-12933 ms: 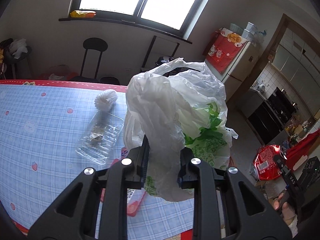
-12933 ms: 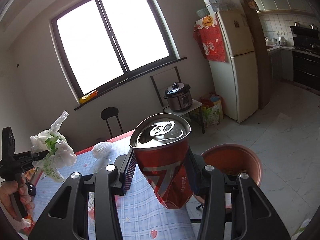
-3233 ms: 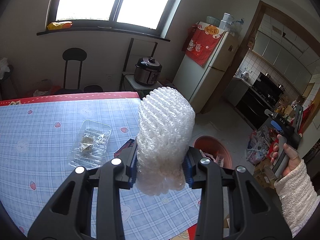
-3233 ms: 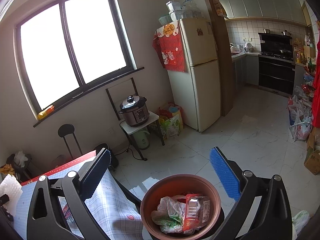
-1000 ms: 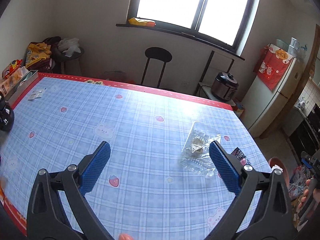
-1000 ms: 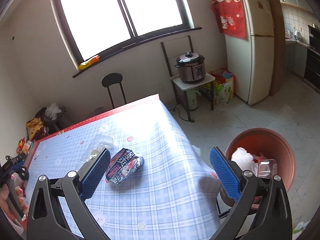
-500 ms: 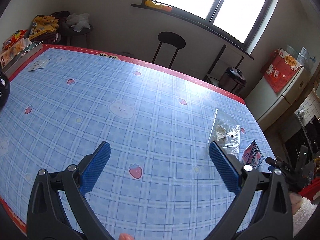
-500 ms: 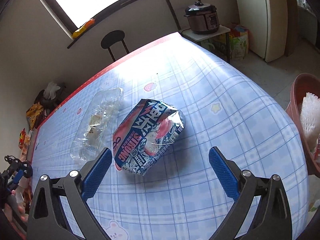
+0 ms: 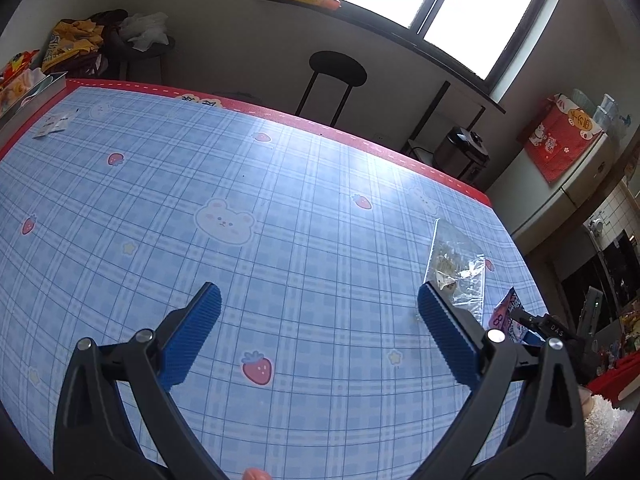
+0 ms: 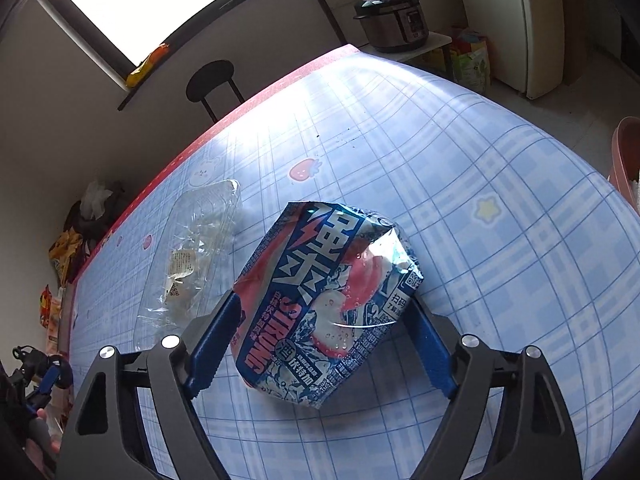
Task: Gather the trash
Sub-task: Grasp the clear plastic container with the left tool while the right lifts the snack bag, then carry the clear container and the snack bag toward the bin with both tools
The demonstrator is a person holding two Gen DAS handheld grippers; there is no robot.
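Note:
A crumpled blue and pink drink carton (image 10: 326,304) lies on the blue checked tablecloth (image 10: 500,216). My right gripper (image 10: 324,340) is open, its blue pads on either side of the carton's near end, low over the table. A clear plastic clamshell box (image 10: 196,248) lies just left of the carton. In the left wrist view the clamshell (image 9: 456,268) and the carton (image 9: 506,316) lie at the table's right end. My left gripper (image 9: 318,330) is open and empty above the middle of the table.
A terracotta bin (image 10: 626,160) stands off the table's right edge. A black stool (image 9: 336,76) stands behind the table. A tray (image 9: 28,92) and a small packet (image 9: 54,124) lie at the far left. A rice cooker (image 10: 394,20) sits on a side stand.
My right gripper has dropped toward the table and moved in, so the carton now lies between its open pads. My left gripper has moved lower over the table, still open and empty.

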